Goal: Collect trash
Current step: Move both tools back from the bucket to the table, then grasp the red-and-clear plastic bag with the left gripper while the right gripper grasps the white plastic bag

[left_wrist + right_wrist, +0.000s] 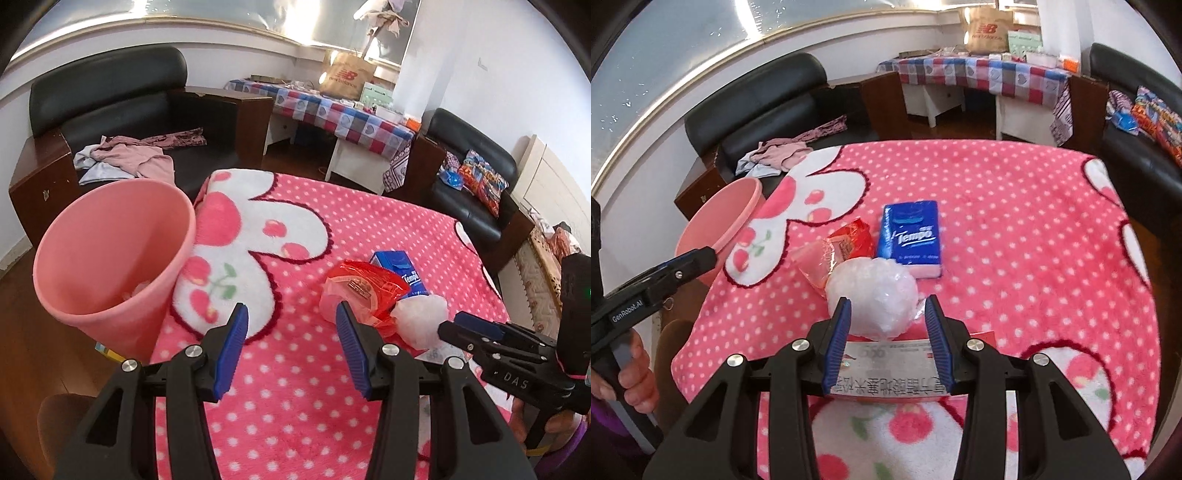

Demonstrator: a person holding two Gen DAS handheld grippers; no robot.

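A pink bin (pixel 110 254) stands at the left edge of the pink dotted blanket (pixel 369 229); it also shows in the right wrist view (pixel 720 221). On the blanket lie a red plastic wrapper (pixel 364 286) (pixel 846 242), a crumpled white plastic ball (pixel 421 319) (pixel 875 295), a blue Tempo tissue pack (pixel 400 271) (pixel 910 232) and a flat printed packet (pixel 886 373). My left gripper (pixel 291 314) is open and empty, above the blanket between bin and wrapper. My right gripper (pixel 886 308) is open, its fingers on either side of the near part of the white ball.
A black sofa (pixel 122 103) with clothes (pixel 125 155) stands behind the bin. A table with a checked cloth (pixel 332 114) and a paper bag (pixel 347 74) is at the back. A black armchair (pixel 469 162) stands at the right.
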